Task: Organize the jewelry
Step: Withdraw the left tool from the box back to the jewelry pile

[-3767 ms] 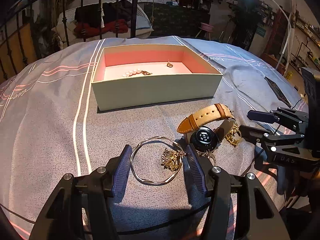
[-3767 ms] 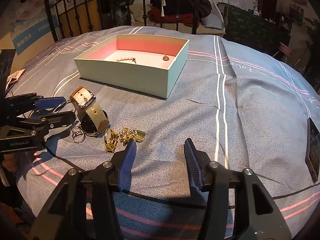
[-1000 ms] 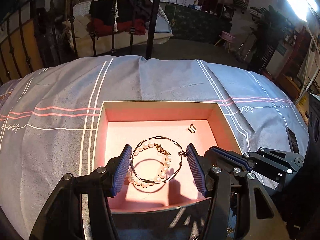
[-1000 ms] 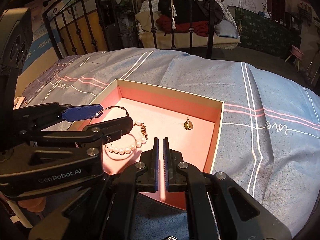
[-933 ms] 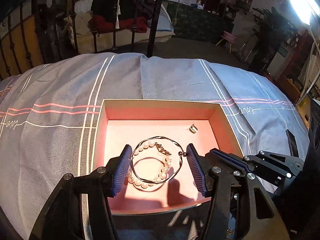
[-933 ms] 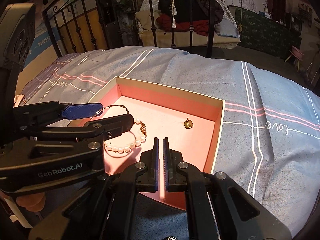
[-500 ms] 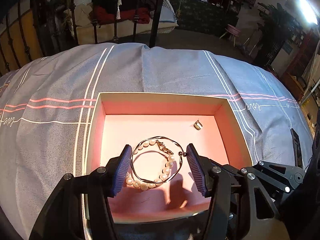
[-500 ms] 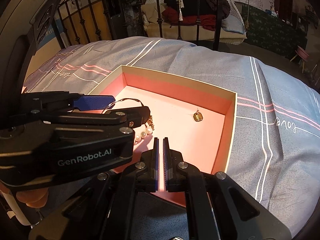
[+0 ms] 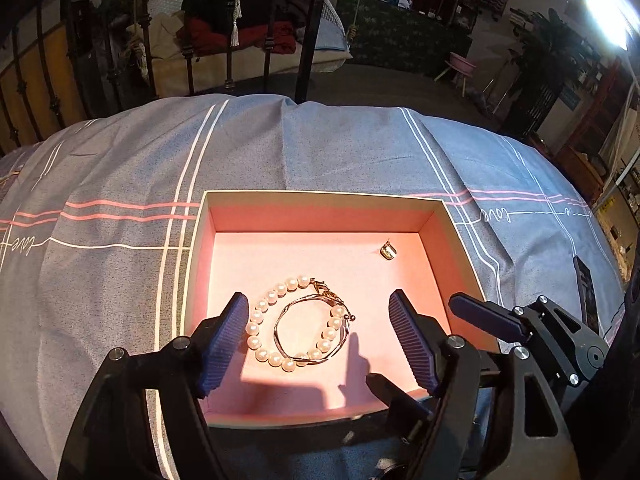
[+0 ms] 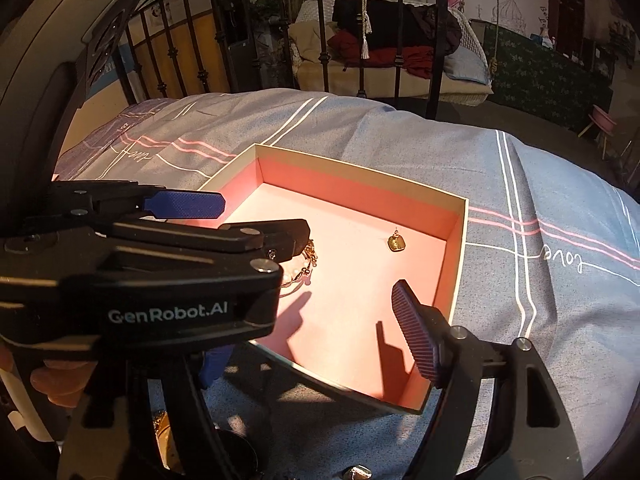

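Grey bedding with white and pink stripes [image 9: 328,152] covers the bed that serves as the work surface, with a black iron bed frame [image 9: 312,28] and a cluttered room far beyond both tongs. Just ahead of and below them sits the shallow rectangular cardboard box with a pale green outside and pink lining [image 9: 320,212]. The left gripper [image 9: 320,340] hangs over its near half with jaws that have just been opening and now stand wide; the thin twisted silver bangle [image 9: 288,350] lies on the box floor between and below its fingers, free of both pads, resting across the white pearl bracelet with a gold clasp [image 9: 264,306]. The right gripper [image 10: 312,332], close on the left one's right side, has also just been opening and stands wide with nothing between its jaws. A small gold charm [image 9: 389,250] lies well ahead toward the far right corner. So the drop into the box looks done, and the next move is probably to lift both tongs clear and go back for the pieces that remain on the bedding below the right gripper, only dimly seen there. The near box wall, and the two tools crowding each other, are the likely snags.
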A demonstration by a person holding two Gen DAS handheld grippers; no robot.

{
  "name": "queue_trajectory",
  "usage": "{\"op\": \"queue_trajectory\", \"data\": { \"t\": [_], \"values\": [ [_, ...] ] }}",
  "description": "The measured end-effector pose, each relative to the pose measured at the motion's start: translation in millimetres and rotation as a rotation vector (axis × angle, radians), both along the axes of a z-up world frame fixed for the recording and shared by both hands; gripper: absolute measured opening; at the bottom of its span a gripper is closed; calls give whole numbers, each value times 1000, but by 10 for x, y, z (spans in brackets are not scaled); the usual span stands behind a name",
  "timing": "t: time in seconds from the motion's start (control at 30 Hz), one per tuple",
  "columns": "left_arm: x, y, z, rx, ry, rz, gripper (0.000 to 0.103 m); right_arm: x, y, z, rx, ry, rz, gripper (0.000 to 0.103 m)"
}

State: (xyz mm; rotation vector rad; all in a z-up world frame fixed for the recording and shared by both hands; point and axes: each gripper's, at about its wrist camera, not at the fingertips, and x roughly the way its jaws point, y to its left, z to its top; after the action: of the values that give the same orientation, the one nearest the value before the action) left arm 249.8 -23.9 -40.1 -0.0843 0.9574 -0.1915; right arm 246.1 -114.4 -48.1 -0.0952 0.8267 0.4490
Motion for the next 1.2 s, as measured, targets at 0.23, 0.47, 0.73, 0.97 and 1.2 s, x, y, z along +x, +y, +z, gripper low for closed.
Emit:
{"op": "queue_trajectory", "data": {
  "t": [0.23,0.47,0.73,0.97,1.2],
  "values": [
    [-536,216,203,-54,-113,11,95,-313,-270,158,1,-75,-105,97],
    [-1135,383,-41,0,-94,-1,96,-742,-753,-54,30,-24,-198,97],
    [-1493,273,-423,41,-28,-71,87,-987,-817,-254,36,14,-185,68],
    [-1499,67,-455,80,-58,-128,65,-1044,-716,-302,5,15,-150,65],
    [-1493,11,-473,90,-82,-148,45,-1045,-703,-304,5,16,-145,65]
  ]
}}
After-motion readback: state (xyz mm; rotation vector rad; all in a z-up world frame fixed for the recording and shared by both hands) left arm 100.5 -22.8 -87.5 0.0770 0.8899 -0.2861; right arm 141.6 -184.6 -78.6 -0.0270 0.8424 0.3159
